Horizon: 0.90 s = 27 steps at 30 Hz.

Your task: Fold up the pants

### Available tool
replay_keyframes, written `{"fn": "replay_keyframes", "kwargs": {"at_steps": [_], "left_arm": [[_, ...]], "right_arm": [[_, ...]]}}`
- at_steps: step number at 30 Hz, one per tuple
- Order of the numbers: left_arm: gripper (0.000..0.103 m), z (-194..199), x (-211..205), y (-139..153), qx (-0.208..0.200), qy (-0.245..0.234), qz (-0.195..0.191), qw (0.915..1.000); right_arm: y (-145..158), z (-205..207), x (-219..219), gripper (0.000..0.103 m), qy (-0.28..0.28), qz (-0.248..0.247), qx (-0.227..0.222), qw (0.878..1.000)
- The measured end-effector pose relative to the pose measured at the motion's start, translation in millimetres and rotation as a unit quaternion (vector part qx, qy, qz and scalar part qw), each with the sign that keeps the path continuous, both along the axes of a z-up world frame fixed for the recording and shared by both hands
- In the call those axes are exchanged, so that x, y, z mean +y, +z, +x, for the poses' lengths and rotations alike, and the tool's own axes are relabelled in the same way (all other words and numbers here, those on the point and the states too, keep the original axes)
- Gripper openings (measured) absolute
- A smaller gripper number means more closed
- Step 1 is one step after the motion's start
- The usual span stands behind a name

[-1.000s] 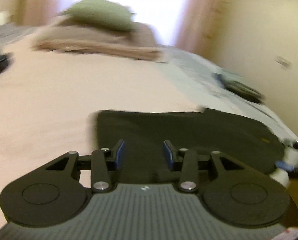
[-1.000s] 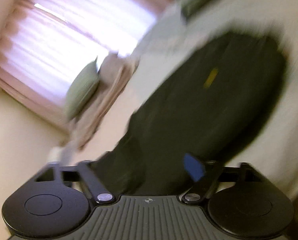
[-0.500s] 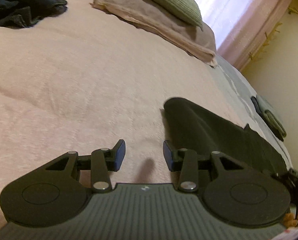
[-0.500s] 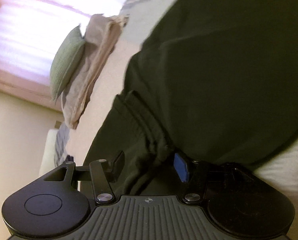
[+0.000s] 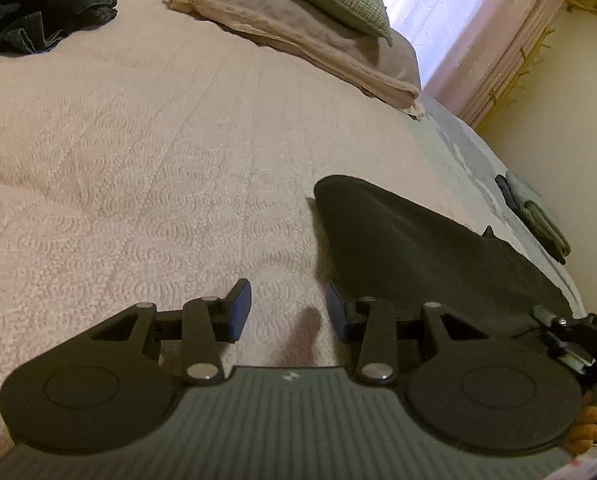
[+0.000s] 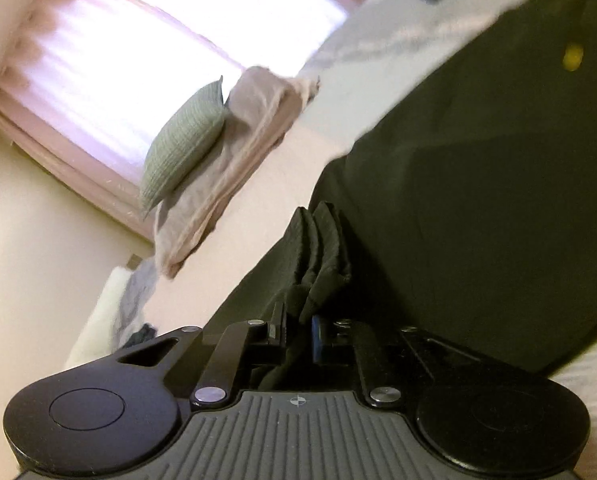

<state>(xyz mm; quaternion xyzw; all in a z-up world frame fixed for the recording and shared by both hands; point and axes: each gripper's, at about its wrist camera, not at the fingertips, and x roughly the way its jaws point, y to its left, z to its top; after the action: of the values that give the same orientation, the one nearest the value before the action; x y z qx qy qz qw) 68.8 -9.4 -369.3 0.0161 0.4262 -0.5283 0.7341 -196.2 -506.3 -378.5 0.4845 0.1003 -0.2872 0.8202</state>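
On the bedspread [image 5: 158,128], dark pants [image 5: 418,248]

Pink bed [image 5: 146,152]: black pants [image 5: 418,248], pillows [image 5: 298,20], dark jeans [image 5: 30,12].

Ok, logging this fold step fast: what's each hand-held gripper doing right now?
Left hand-held gripper: open, nothing between its fingers, over the bedspread.
Right hand-held gripper: jaws closing on a bunched edge of the black pants.
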Motion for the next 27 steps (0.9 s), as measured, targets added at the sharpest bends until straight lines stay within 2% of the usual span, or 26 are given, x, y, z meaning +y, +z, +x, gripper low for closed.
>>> {"fn": "replay_keyframes", "kwargs": {"at_steps": [2, 5, 8, 10, 13, 15, 16, 19, 22, 25, 27], "left_arm": [[0.036, -1.4, -0.7, 0.5, -0.006, -0.005, 0.003, 1.0000], [0.036, -4.2, -0.7, 2.3, -0.023, -0.009, 0.007, 0.9997], [0.036, -7.2, -1.7, 2.2, -0.032, -0.020, 0.013, 0.9992], [0.035, -11.0, -4.5, 3.0, -0.043, -0.025, 0.022, 0.9985], [0.035, -13.9, -4.9, 9.1, -0.055, -0.036, 0.030, 0.9974], [0.035, -16.2, -3.7, 15.6, -0.067, -0.044, 0.033, 0.9963], [0.035, -17.2, -2.7, 19.1, -0.070, -0.048, 0.030, 0.9960], [0.035, -18.3, -1.6, 28.9, -0.067, -0.055, 0.024, 0.9959], [0.034, -23.1, -4.0, 39.9, -0.071, -0.064, 0.010, 0.9953], [0.034, -34.4, -12.4, 50.1, -0.082, -0.091, -0.012, 0.9924], [0.034, -45.7, -21.7, 51.8, -0.089, -0.117, -0.018, 0.9889]], "right_arm": [[-8.4, -6.1, 0.1, 0.008, -0.018, 0.018, 0.035, 0.999], [-17.3, -11.8, -1.3, 0.007, -0.029, 0.031, 0.056, 0.998], [-21.5, 2.8, -6.9, 0.007, 0.015, 0.022, 0.094, 0.995], [-19.9, 3.4, -10.8, 0.008, 0.027, 0.022, 0.095, 0.995], [-7.3, 1.8, -17.9, 0.018, 0.036, 0.021, 0.107, 0.993], [4.9, 1.0, -17.6, 0.032, 0.027, -0.008, 0.125, 0.992], [10.9, 3.1, -15.9, 0.036, 0.022, -0.033, 0.140, 0.989], [26.4, 5.4, -4.7, 0.037, -0.009, -0.120, 0.210, 0.970], [32.4, 7.1, 0.0, 0.037, -0.017, -0.155, 0.199, 0.967], [32.0, 9.1, 8.1, 0.035, 0.037, -0.172, 0.166, 0.970], [26.2, 25.1, 13.7, 0.028, 0.076, -0.185, 0.170, 0.965]]}}
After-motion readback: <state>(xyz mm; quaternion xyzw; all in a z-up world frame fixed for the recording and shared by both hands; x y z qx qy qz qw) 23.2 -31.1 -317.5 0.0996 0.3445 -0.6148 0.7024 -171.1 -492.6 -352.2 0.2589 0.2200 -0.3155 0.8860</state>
